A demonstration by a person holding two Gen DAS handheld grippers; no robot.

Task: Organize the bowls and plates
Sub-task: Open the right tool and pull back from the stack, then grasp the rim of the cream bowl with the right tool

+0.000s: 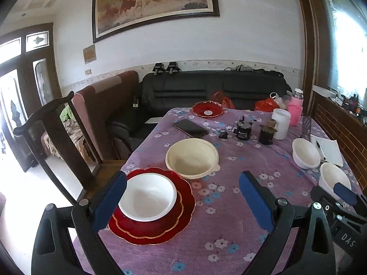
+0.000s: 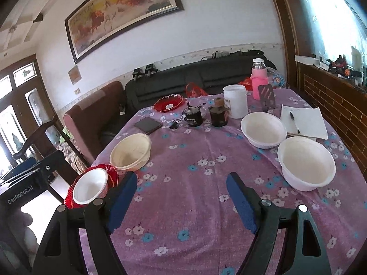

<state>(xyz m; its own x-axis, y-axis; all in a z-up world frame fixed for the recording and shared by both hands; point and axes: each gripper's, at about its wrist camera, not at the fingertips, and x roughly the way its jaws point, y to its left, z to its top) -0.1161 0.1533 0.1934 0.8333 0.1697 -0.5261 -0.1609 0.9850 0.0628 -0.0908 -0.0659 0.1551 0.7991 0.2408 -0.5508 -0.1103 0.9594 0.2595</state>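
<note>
A white bowl (image 1: 148, 197) sits on stacked red plates (image 1: 183, 217) at the table's near left corner; they also show in the right wrist view (image 2: 89, 186). A cream bowl (image 1: 192, 158) stands behind them. Two white bowls (image 2: 263, 129) (image 2: 306, 162) stand at the right side. Another red plate (image 1: 207, 109) lies at the far edge. My left gripper (image 1: 183, 201) is open and empty, its left finger beside the white bowl. My right gripper (image 2: 181, 200) is open and empty above the cloth.
On the purple flowered tablecloth (image 2: 195, 155) lie a phone (image 1: 190, 128), dark jars (image 2: 218, 115), a white tub (image 2: 235, 100), a pink bottle (image 2: 259, 80) and a notepad with a pen (image 2: 302, 121). A wooden chair (image 1: 52, 142) stands left of the table.
</note>
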